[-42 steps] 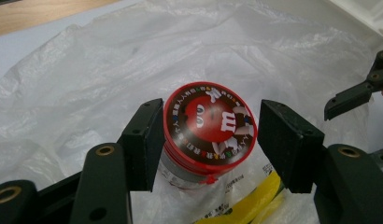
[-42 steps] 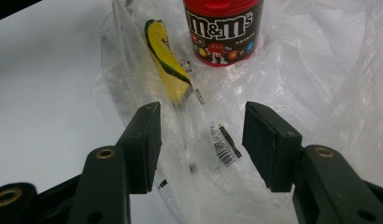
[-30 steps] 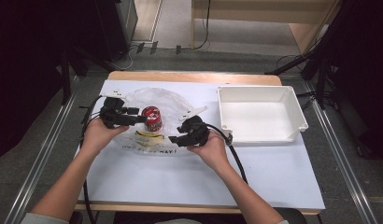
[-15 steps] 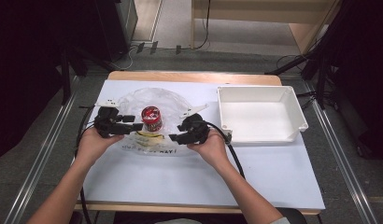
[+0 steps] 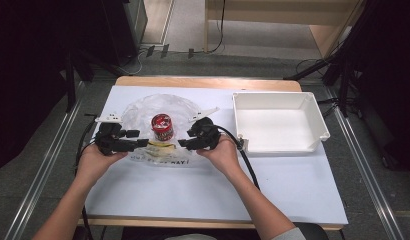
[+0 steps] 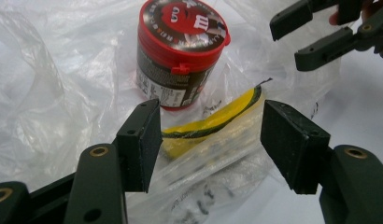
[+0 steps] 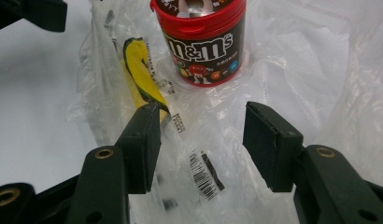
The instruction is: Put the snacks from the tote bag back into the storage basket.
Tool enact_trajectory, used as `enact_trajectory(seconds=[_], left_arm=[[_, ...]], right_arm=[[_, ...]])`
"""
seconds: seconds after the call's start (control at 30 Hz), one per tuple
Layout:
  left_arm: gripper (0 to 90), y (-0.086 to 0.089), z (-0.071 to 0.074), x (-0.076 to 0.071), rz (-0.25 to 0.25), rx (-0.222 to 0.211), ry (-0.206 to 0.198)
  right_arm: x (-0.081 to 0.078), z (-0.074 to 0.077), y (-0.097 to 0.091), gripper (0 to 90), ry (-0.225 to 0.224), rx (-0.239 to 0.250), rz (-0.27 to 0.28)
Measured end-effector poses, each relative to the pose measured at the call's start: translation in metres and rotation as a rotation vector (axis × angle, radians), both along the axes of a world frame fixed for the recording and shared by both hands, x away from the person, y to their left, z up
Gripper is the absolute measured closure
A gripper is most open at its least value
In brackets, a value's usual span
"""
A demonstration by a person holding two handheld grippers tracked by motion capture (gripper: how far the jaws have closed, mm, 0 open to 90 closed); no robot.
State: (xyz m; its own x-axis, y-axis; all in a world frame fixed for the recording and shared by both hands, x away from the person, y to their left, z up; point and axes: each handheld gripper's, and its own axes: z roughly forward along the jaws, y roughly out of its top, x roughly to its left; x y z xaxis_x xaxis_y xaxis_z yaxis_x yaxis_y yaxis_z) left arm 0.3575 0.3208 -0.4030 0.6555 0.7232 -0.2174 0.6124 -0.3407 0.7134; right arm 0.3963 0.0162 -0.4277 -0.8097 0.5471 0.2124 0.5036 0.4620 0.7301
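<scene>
The left gripper (image 5: 143, 143) has slid back, and both it and the right gripper (image 5: 182, 143) sit open, the plastic bag's (image 6: 213, 154) edge lying between them.

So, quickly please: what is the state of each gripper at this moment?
Left gripper: open, holding nothing, jaws either side of the clear plastic bag.
Right gripper: open, holding nothing, above the same bag.

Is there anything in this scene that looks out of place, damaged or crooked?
Nothing looks damaged or spilled. The red-lidded brown candy tub stands upright on the crumpled clear plastic bag. A yellow and green packet lies flat inside the bag. The white plastic tray is empty. The bag's wrinkles look ordinary.
</scene>
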Motion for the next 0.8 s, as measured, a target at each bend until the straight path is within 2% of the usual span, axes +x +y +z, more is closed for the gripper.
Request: enact_trajectory(seconds=[0.2, 0.23, 0.47, 0.6, 0.73, 0.8], left_arm=[[39.3, 0.003, -0.002, -0.001, 0.01, -0.01, 0.002], [39.3, 0.002, -0.003, 0.0, 0.011, -0.013, 0.004], [39.4, 0.002, -0.003, -0.001, 0.003, -0.007, -0.002], [39.4, 0.001, -0.003, -0.002, 0.004, -0.013, 0.0], [39.4, 0.002, -0.004, -0.003, 0.006, -0.01, -0.002], [39.4, 0.004, -0.004, -0.003, 0.01, -0.009, 0.001]], right_arm=[[0.003, -0.001, 0.002, 49.4, 0.011, 0.012, -0.002], [0.004, 0.0, 0.004, 48.9, 0.013, -0.006, 0.0], [0.008, 0.004, 0.015, 47.6, -0.004, 0.001, 0.008], [0.01, 0.002, 0.019, 47.4, -0.005, 0.013, 0.004], [0.013, -0.001, 0.022, 43.6, -0.007, 0.021, -0.006], [0.015, -0.002, 0.024, 43.6, -0.002, 0.011, -0.007]])
